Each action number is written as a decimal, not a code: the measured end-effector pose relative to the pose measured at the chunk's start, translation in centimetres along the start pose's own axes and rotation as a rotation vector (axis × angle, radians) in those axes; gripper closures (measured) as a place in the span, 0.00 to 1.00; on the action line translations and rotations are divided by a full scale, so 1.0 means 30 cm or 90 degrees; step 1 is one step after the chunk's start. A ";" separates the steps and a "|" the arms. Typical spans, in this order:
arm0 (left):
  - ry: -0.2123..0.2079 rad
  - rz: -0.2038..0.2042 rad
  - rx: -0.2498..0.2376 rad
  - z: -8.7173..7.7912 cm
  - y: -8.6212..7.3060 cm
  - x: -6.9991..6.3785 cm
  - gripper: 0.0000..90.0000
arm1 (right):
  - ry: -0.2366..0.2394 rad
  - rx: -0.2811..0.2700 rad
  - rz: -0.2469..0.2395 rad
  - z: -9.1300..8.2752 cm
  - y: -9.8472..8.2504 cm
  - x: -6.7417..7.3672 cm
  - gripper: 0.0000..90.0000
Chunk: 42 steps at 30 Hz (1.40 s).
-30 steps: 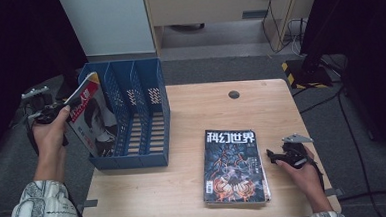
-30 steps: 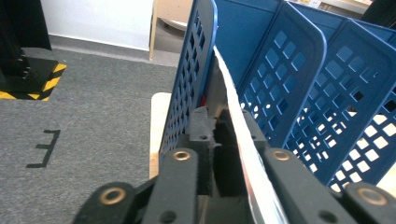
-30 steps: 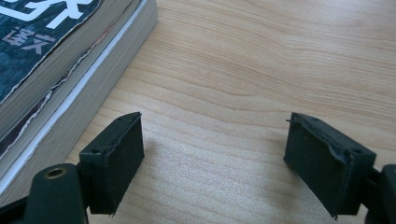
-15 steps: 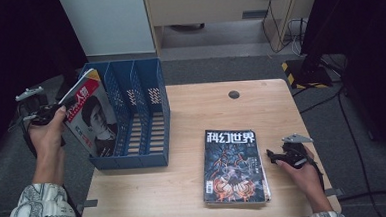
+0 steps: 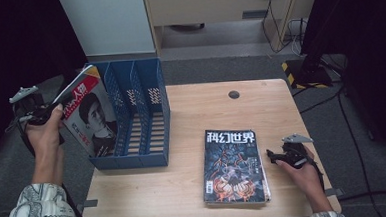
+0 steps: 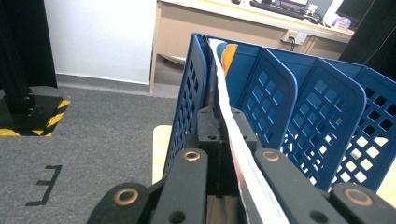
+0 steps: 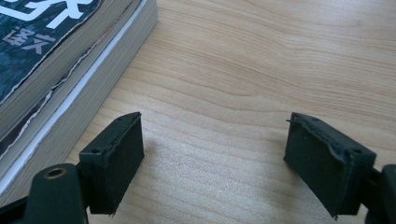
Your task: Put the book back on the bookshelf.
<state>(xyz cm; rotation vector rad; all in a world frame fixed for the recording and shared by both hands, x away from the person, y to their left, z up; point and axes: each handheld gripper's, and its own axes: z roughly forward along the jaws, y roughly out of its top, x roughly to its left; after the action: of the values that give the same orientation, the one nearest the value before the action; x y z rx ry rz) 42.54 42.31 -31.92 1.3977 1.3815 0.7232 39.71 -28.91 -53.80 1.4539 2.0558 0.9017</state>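
Note:
My left gripper (image 5: 56, 111) is shut on the edge of a magazine with a portrait cover (image 5: 89, 116), held tilted at the left end of the blue file rack (image 5: 154, 115). In the left gripper view the magazine's white page edge (image 6: 223, 88) runs from between my jaws (image 6: 226, 119) into the leftmost compartment of the rack (image 6: 280, 88). A stack of magazines with a dark cover (image 5: 234, 166) lies flat on the wooden table (image 5: 206, 108). My right gripper (image 5: 271, 154) rests open on the table just right of that stack (image 7: 60, 70), with bare wood between its pads (image 7: 215, 154).
A small black round cap (image 5: 234, 94) sits in the table near its far edge. The rack's two right compartments stand empty. Grey carpet surrounds the table, with a yellow-and-black striped base (image 5: 299, 73) at the far right and a white cabinet (image 5: 106, 23) behind.
The magazine in my left gripper has shifted slightly right and down into the rack's left compartment, its cover showing more. The right gripper has not moved.

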 end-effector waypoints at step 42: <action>0.002 -0.011 -0.104 0.048 -0.049 0.006 0.96 | 0.000 0.000 0.000 0.000 0.000 0.000 0.22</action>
<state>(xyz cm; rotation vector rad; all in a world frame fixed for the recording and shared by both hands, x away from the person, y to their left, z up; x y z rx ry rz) 43.34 41.93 -33.78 1.2548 1.3052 0.8087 39.72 -28.92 -53.80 1.4541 2.0560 0.9022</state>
